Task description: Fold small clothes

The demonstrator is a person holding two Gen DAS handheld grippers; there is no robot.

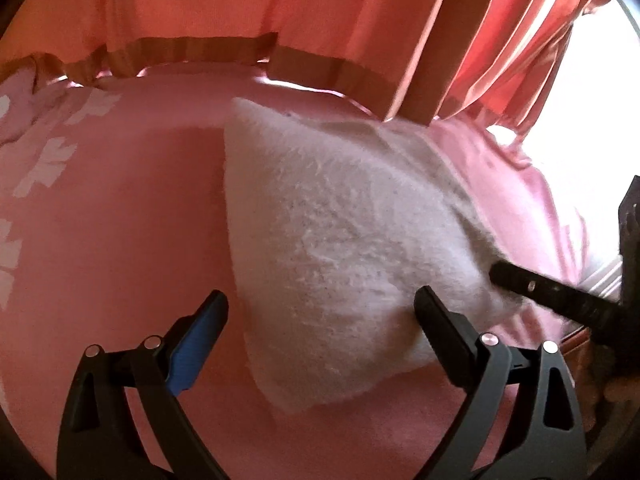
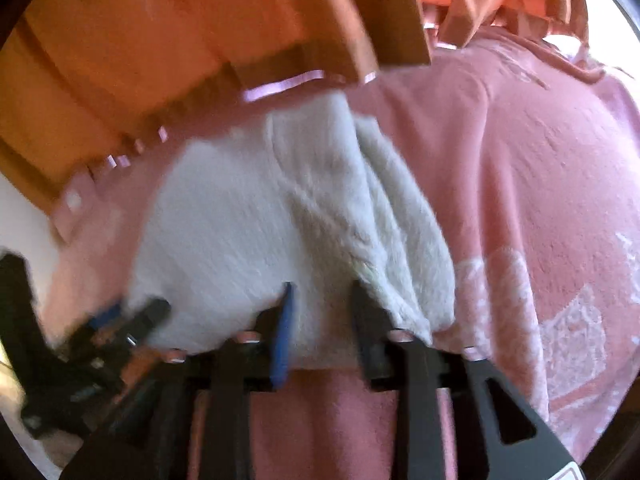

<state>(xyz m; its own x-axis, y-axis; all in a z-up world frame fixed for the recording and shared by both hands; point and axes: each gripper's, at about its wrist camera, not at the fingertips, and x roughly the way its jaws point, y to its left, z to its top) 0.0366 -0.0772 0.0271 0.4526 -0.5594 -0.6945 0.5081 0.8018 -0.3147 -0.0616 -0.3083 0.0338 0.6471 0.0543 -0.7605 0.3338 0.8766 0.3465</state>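
Fold step under way: white fuzzy garment point(image 1: 332, 240) lies on pink bed cover point(image 1: 120, 220), already doubled, top layer ruffled toward 1 o'clock in right wrist view. Your left claw point(image 1: 322, 312) spread wide, empty, straddling near corner at 6 o'clock. Your right claw point(image 2: 322, 300) partly parted at near hem, fabric between pads, apparently not pinched. Next, probably: flatten ruffled layer, align edges.

surface: pink patterned bedspread point(image 1: 100, 208) | behind: orange curtains point(image 1: 192, 0) | light: bright window point(image 1: 580, 92) at right
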